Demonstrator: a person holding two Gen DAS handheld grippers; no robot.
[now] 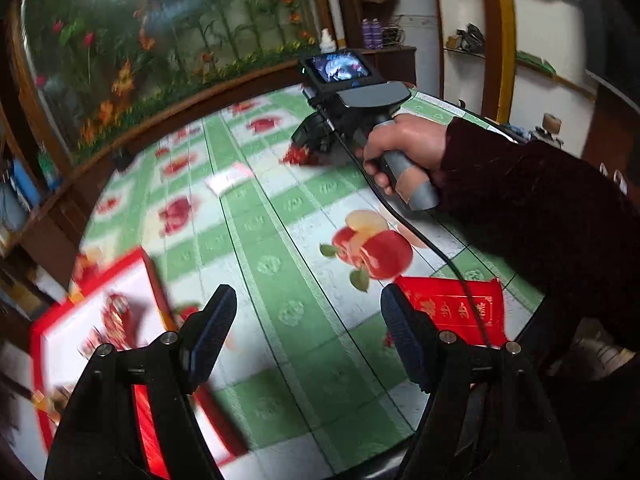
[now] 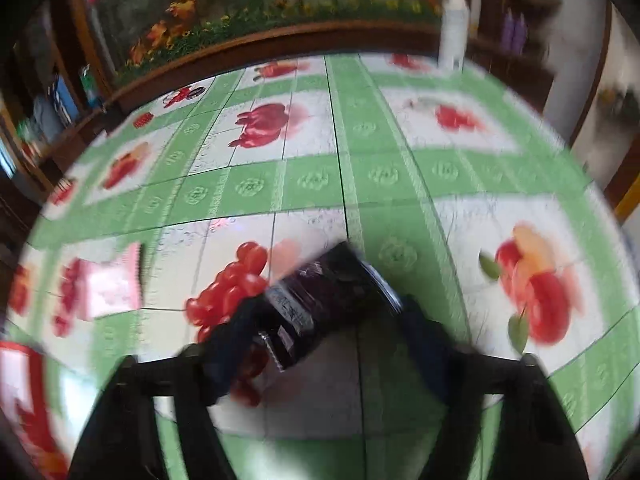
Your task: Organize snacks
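Observation:
My left gripper [image 1: 308,332] is open and empty, low over the green fruit-print tablecloth [image 1: 280,264]. A red-rimmed white box [image 1: 100,320] with red snack packs inside sits at its left. A red packet [image 1: 460,308] with gold characters lies just right of the right finger. My right gripper [image 2: 320,332] has a dark purple snack packet [image 2: 320,304] between its fingers; the frame is blurred, so I cannot tell if the jaws grip it. In the left wrist view the right gripper [image 1: 308,140] is far across the table. A pink-white packet [image 1: 230,176] lies mid-table and shows in the right wrist view [image 2: 112,284].
A white bottle [image 2: 454,28] stands at the table's far edge. A wooden ledge with a flower mural [image 1: 160,60] runs behind the table. Shelves [image 1: 532,60] stand at the right. The right gripper's black cable [image 1: 420,236] trails across the cloth. A small red packet [image 2: 143,120] lies far left.

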